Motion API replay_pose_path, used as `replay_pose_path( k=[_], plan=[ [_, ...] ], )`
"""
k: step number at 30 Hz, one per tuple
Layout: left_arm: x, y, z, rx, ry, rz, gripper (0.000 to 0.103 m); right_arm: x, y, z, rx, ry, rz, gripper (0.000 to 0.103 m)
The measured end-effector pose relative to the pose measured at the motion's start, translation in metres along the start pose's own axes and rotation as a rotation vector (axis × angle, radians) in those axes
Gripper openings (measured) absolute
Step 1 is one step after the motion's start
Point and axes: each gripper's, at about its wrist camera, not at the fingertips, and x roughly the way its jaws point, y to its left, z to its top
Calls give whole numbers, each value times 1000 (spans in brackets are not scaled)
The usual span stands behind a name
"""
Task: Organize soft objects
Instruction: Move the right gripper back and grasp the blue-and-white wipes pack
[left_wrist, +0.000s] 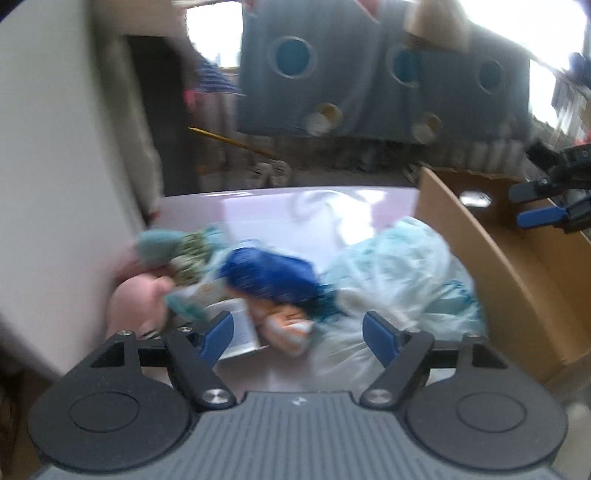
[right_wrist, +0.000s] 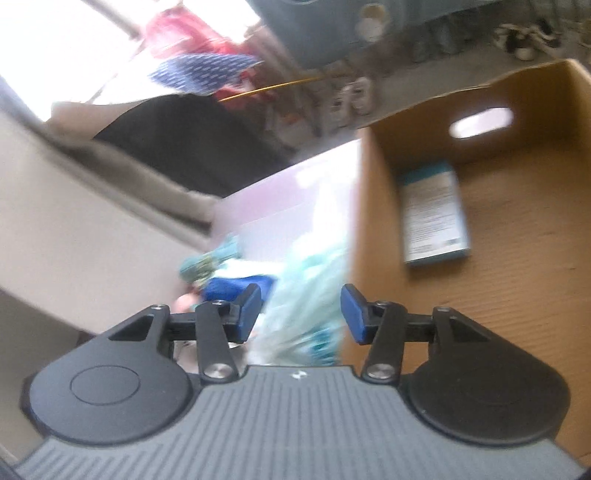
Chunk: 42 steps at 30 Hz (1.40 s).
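Cardboard box (right_wrist: 517, 236) wall beside toy heap (left_wrist: 280, 280), both grippers (left_wrist: 299, 332) (right_wrist: 301, 314) spread, empty.

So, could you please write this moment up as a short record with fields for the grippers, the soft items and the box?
left gripper: open, empty, facing the pile of soft items
right gripper: open, empty, over the near edge of the box
soft items: blue plush, pale plastic-wrapped bundle, pink toy, all lying on the pale table
cardboard box: open, beside the pile
box contents: one flat teal-and-white packet
image quality: blurred by motion
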Motion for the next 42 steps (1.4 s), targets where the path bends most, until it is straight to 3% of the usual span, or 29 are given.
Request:
replay_pose_path(
  k=[8, 13, 16, 20, 28, 31, 35, 42],
  plan=[
    [-8, 41, -30, -149, -55, -46, 76, 63, 76, -15, -99, 119, 91, 51],
    [12, 47, -28, -215, -106, -93, 64, 119, 111, -1, -142, 177, 135, 63],
    [34, 47, -22, -240, -101, -110, 56, 160, 123, 16, -175, 215, 109, 69],
    [66, 46, -13, -262, -68, -115, 45, 221, 118, 41, -174, 263, 45, 71],
    [128, 41, -2, -272, 36, -129, 46, 314, 84, 73, -109, 356, 8, 75],
    [139, 40, 0, -272, 48, -125, 55, 335, 72, 75, -100, 381, 5, 77],
    [151, 38, 2, -262, 75, -119, 58, 354, 63, 69, -92, 431, 24, 85],
    [157, 37, 5, -278, 82, -119, 63, 351, 58, 65, -65, 512, 109, 88]
  ],
)
